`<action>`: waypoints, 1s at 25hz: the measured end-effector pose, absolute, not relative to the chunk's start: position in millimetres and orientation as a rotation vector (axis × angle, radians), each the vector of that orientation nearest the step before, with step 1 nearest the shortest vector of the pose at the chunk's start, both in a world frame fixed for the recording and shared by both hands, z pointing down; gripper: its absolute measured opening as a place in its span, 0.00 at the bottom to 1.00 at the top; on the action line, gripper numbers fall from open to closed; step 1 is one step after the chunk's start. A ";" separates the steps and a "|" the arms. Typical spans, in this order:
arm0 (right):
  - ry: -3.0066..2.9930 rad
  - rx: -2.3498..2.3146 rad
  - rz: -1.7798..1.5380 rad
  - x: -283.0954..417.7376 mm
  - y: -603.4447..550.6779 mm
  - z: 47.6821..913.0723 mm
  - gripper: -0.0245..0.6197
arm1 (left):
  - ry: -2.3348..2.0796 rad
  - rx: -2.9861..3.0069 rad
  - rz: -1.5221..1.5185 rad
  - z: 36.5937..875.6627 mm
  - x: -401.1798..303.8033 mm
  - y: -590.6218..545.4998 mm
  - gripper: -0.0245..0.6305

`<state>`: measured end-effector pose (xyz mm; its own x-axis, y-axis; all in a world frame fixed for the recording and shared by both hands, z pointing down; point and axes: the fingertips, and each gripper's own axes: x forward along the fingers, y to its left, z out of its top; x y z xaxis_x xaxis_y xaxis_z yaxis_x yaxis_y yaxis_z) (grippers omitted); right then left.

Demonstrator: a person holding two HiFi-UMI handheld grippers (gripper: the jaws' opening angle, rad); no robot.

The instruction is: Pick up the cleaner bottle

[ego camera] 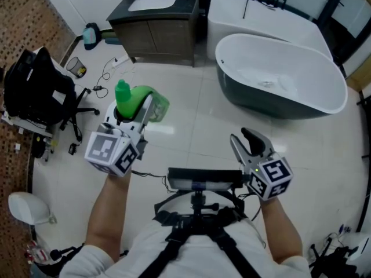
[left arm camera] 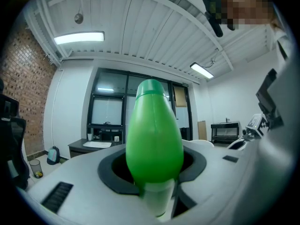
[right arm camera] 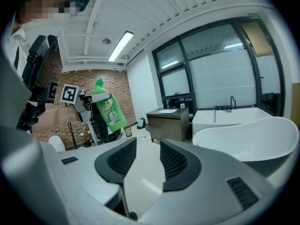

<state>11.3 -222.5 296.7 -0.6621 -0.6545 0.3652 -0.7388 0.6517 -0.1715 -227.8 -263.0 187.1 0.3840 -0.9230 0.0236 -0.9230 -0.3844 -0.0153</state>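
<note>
One white bathtub [ego camera: 278,74], one dark vanity [ego camera: 159,30] left of the bathtub, two tools on the person's side of the bathtub, left tool [ego camera: 134,113] clamped on one green cleaner bottle [ego camera: 155,103] held off the floor left of the bathtub, right tool [ego camera: 248,141] jaws apart, empty

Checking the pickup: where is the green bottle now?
Head view, left of centre: the green bottle is clamped in the left gripper, off the floor, left of the bathtub.
</note>
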 end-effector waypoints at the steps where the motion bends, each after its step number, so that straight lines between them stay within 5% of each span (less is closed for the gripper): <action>1: -2.603 1.119 0.445 14.8 -221.9 297.2 0.27 | -1.750 2.607 0.046 187.3 -225.9 -260.7 0.30; 25: -2.674 0.972 0.469 59.7 -209.0 281.7 0.27 | -1.814 2.538 0.072 197.0 -168.2 -208.1 0.30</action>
<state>59.7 -209.0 281.7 -0.7436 -0.5732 0.3442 -0.6561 0.7247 -0.2104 -168.2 -208.1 197.0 0.3232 -0.9450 0.0498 -0.9460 -0.3240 -0.0099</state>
